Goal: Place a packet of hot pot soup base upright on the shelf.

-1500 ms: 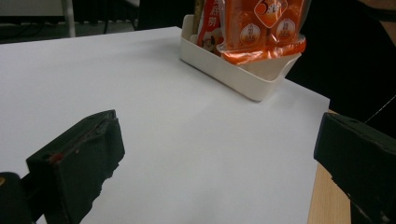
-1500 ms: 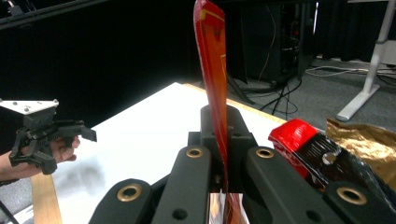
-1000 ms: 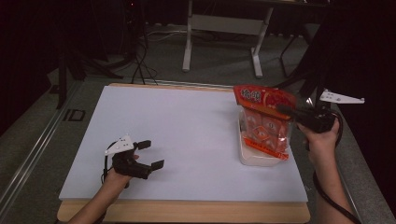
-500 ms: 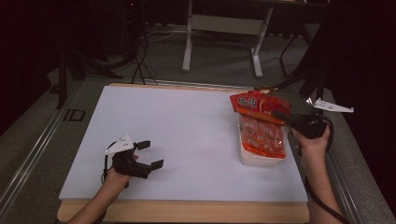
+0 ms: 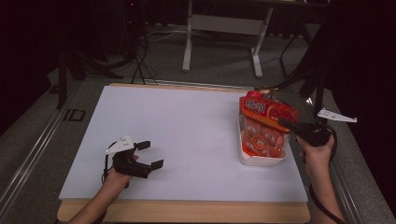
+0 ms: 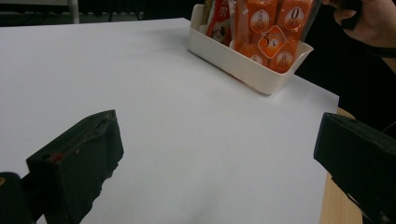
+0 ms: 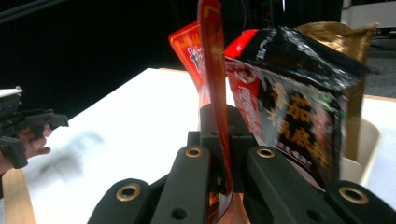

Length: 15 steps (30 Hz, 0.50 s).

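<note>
The orange packet (image 5: 267, 122) has come down since a second ago, sinking with the right tongs (image 5: 286, 124) into the white tub (image 5: 261, 161), where earlier it hung higher above the rim. Now it stands tilted in the tub at the right side of the desk (image 5: 187, 135), its printed top leaning out over the far rim. In the right gripper view the tongs (image 7: 223, 149) are clamped tight on the packet's thin red edge (image 7: 212, 70), the seam running straight up between the two jaws. Just beside it there stand a black packet (image 7: 299, 107) and, behind that, a golden-brown bag (image 7: 348, 46). From the left gripper view the tub (image 6: 243, 67) shows orange pouches (image 6: 271, 32) pressed against its near wall. Over on the near left, the left tongs (image 5: 150, 154) rest on the bare white desk, jaws wide apart with nothing between them, well away from the tub.
</note>
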Tool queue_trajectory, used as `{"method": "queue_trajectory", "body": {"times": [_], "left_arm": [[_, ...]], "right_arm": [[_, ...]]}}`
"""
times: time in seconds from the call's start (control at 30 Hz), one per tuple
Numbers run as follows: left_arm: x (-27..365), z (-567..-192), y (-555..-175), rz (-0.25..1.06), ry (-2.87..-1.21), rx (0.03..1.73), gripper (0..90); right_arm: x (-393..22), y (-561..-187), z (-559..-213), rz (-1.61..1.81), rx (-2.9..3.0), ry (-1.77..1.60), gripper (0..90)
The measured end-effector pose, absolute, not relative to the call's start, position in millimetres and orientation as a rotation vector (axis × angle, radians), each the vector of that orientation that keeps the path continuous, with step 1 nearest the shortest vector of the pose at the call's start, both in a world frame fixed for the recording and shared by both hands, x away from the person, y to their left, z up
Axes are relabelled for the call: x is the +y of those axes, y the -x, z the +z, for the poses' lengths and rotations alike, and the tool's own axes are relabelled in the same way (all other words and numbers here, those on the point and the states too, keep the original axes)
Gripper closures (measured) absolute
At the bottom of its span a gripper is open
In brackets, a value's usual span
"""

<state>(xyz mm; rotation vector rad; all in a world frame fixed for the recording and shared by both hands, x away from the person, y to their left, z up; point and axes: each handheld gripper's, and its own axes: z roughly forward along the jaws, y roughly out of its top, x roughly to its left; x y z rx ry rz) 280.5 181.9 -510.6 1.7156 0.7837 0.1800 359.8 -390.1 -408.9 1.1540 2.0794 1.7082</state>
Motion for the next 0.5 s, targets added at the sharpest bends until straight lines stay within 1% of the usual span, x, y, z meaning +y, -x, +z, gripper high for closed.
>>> {"method": "queue_trajectory", "body": {"times": [0.3,0.5], "left_arm": [[185,-513,-281,0.172,-1.708,0.798,0.7],[186,-514,-282,0.173,-1.703,0.805,0.7]], "right_arm": [[-407,-362,-420,1.722,2.022,-1.212,89.1],[-406,-363,-419,1.712,2.004,-1.230,88.1]]}}
